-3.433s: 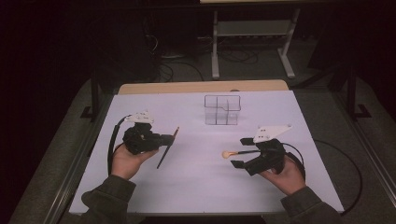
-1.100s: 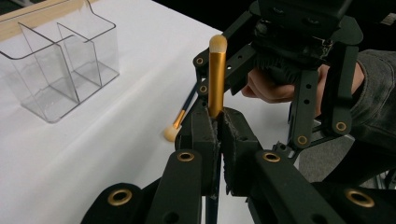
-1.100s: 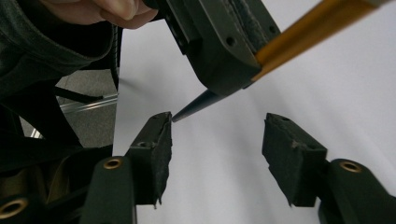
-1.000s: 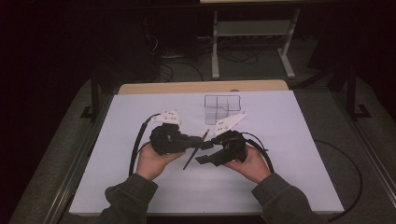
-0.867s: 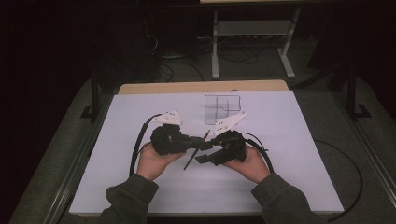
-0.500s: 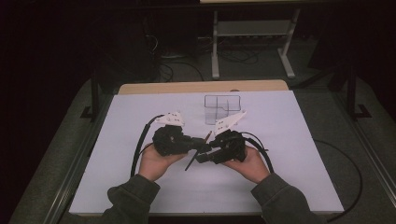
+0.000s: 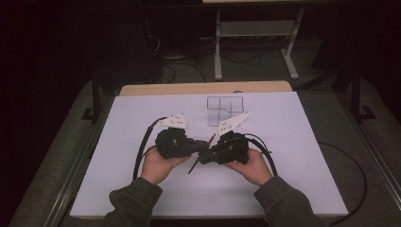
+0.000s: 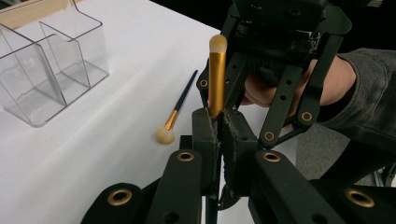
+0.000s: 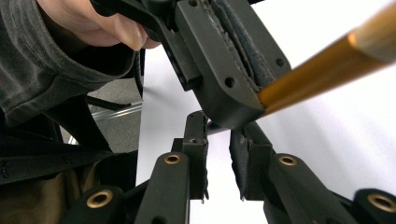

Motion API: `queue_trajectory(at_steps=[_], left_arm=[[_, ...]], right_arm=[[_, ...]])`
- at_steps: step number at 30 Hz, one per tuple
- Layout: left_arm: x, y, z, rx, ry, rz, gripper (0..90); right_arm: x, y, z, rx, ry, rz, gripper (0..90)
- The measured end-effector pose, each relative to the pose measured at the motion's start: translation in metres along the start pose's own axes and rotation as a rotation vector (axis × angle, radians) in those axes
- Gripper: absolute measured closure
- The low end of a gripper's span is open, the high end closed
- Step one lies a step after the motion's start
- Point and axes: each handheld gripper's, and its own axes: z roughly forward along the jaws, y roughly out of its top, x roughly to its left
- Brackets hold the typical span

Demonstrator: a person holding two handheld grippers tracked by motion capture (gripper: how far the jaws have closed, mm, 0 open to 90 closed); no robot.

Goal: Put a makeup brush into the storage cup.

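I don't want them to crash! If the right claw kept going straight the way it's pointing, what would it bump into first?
Most likely the left claw, which sits right ahead of the right claw, clamped on the gold-handled makeup brush. Depth is hard to judge.

high view fixed above the near side, facing forward and down over the whole white table (image 7: 142,113); left gripper view close along its own jaws toward the clear organizer (image 8: 46,70); right gripper view closer still, facing the opposite gripper; shared between both gripper views: the gold-handled brush (image 8: 216,79).
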Motion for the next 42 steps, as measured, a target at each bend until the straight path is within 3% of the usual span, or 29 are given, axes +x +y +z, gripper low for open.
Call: queue_trajectory(at_steps=[10, 14, 24, 30, 34, 42], left_arm=[[0.0, -0.001, 0.0, -0.002, -0.005, 0.002, 84.5], [0.001, -0.002, 0.0, 0.0, -0.012, -0.004, 84.4], [0.0, -0.004, 0.0, 0.0, -0.023, 0.003, 83.3], [0.001, -0.004, -0.001, 0.007, -0.013, 0.002, 80.9], [0.002, -0.006, -0.004, 0.012, -0.028, -0.007, 79.5], [0.005, -0.015, -0.01, 0.037, 0.014, -0.016, 70.2]], right_arm=[[-0.001, 0.0, 0.0, -0.005, 0.002, 0.003, 77.7], [-0.002, -0.001, -0.001, 0.0, 0.02, 0.031, 79.2], [-0.006, -0.003, 0.0, 0.0, 0.047, 0.048, 82.2], [-0.005, -0.002, 0.001, 0.018, 0.019, 0.047, 83.0], [-0.005, -0.003, -0.001, 0.042, -0.014, 0.034, 83.0], [-0.006, -0.003, -0.003, 0.109, -0.075, 0.018, 83.1]])
